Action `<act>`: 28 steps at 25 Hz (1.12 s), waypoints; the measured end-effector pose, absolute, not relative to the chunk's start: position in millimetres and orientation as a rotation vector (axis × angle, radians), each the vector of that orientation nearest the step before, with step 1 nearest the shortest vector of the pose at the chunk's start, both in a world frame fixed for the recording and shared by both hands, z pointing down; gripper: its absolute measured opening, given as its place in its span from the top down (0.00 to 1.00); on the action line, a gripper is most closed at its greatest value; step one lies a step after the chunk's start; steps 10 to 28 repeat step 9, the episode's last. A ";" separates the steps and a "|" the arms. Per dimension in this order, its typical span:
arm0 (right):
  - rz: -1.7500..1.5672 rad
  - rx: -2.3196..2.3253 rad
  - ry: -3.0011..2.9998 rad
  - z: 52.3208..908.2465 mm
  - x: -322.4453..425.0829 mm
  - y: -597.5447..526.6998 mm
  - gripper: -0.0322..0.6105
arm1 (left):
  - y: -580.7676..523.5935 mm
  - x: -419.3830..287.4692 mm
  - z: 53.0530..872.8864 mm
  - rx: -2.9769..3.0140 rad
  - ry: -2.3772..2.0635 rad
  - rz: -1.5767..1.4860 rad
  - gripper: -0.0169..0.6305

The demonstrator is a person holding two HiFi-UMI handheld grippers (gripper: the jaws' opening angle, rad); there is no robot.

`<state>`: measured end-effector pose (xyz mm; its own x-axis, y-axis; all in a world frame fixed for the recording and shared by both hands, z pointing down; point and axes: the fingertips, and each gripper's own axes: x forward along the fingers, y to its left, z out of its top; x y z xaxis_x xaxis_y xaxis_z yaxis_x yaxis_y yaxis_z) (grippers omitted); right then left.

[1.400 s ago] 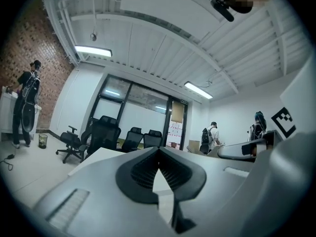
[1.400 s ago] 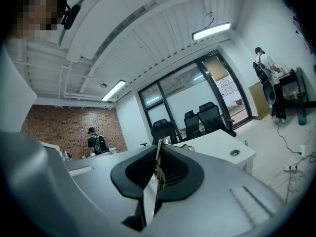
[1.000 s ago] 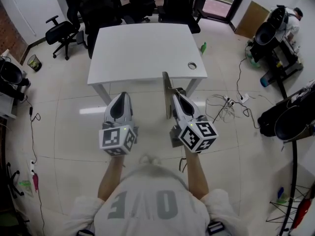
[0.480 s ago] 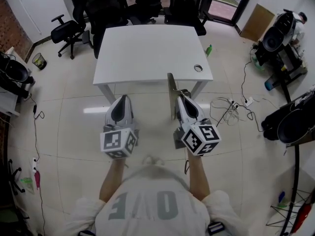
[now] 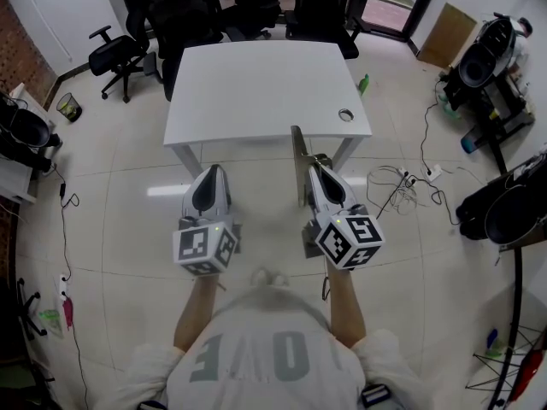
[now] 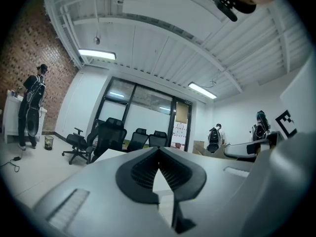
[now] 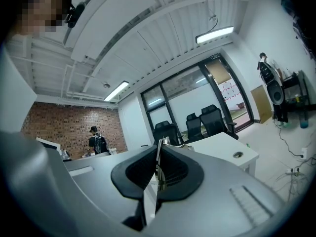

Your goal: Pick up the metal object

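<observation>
Pale floor tiles (image 5: pixel 128 229) spread below me in the head view, with a white table (image 5: pixel 256 84) ahead and black office chairs (image 5: pixel 188 7) behind it. My right gripper (image 5: pixel 312 165) is pressed onto a thin metal plate (image 5: pixel 297 156), which stands on edge in the air in front of the table. My left gripper (image 5: pixel 211 171) is beside it, well apart from the plate.

Seen from the left gripper view, my left gripper (image 6: pixel 158 154) has its pads meeting at the tips with nothing between them.

From the right gripper view, my right gripper (image 7: pixel 161 147) pinches the metal plate (image 7: pixel 150 199) between its ribbed pads. I judge the plate to be stiff, smooth and slippery, and light enough for one grip. Its flat faces are the place to clamp, and deep between the pads so it cannot swing.

Only the plate's edge shows here, so I cannot make out its full outline or how far it reaches below my jaws.
</observation>
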<state>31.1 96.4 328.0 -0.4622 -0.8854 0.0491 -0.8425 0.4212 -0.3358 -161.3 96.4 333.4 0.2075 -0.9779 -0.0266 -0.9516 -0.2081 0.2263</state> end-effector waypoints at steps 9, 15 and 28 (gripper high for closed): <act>-0.478 -1.584 2.519 329.4 36.7 101.7 0.91 | 102.3 -159.4 336.7 2.320 -1.861 -0.230 0.97; -0.478 -1.584 2.519 329.4 36.7 101.7 0.91 | 102.3 -159.4 336.7 2.320 -1.861 -0.230 0.97; -0.478 -1.584 2.519 329.4 36.7 101.7 0.91 | 102.3 -159.4 336.7 2.320 -1.861 -0.230 0.97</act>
